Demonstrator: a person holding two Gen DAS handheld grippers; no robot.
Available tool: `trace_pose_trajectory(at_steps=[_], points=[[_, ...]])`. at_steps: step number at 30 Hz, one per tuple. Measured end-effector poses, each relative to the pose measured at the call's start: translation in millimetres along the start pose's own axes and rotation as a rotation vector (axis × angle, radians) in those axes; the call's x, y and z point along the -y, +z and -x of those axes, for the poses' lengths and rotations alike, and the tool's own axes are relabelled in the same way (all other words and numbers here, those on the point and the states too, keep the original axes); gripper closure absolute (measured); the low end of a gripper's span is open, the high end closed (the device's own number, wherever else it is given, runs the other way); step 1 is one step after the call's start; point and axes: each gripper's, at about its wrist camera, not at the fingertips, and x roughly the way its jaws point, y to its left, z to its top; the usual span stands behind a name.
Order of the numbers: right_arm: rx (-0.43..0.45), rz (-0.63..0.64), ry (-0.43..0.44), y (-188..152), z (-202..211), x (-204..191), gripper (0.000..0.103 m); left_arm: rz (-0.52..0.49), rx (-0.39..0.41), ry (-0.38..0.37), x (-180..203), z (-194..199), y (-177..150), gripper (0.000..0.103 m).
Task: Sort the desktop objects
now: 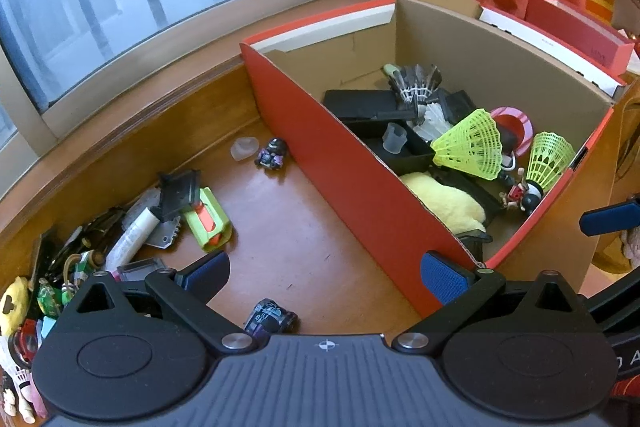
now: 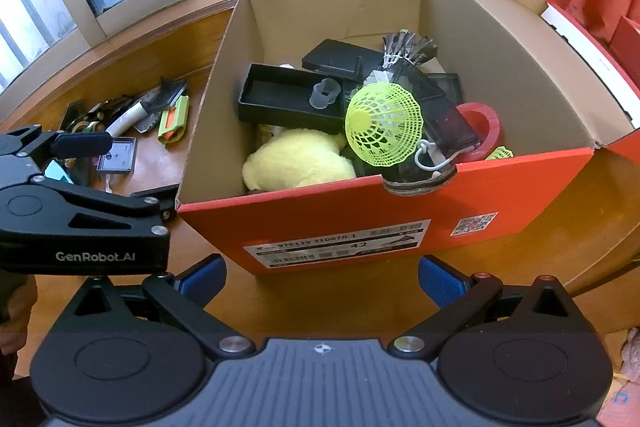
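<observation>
While both tools sit empty, we judge the step in hand to be picking the next loose item off the counter [image 1: 304, 227] and dropping it in the red box [image 1: 360, 187].

Box: big, right of the counter's bare middle, already holding a yellow plush [image 2: 296, 159], black trays [image 2: 280, 99], neon shuttlecocks [image 2: 380, 123], a red ring [image 2: 486, 123]. Roughly half the clutter looks sorted.

Still on the counter: a left pile with a green-orange toy [image 1: 208, 219], a white tube [image 1: 132, 233] and small bits too jumbled to name; a small purple figure [image 1: 272, 155] and a clear cap [image 1: 243, 148] far, just beside the box wall; a dark toy car [image 1: 272, 319] near, right under our left tool [image 1: 326, 277].

To do it well, we'd take the car first: it's isolated, closest, nothing touching it. Drop straight down, pads on its long sides, lift clear of the box rim before we release.

Pose: left tool hovers over the counter beside the box's left wall, tilted down, wide open, holding nothing. Right tool [image 2: 322, 279] faces the box's near labelled side, also wide open, nothing held, above counter level. In the right wrist view the left tool sits at left, over the pile.
</observation>
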Motion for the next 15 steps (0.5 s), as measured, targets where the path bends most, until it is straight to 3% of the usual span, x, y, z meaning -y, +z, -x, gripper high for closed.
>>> trace_pose_trajectory(at_steps=[15], points=[[-0.02,-0.008,-0.014,-8.2,-2.3,-6.7,0.0,-0.204,-0.025,-0.053,8.9,-9.3,3.5,0.0]])
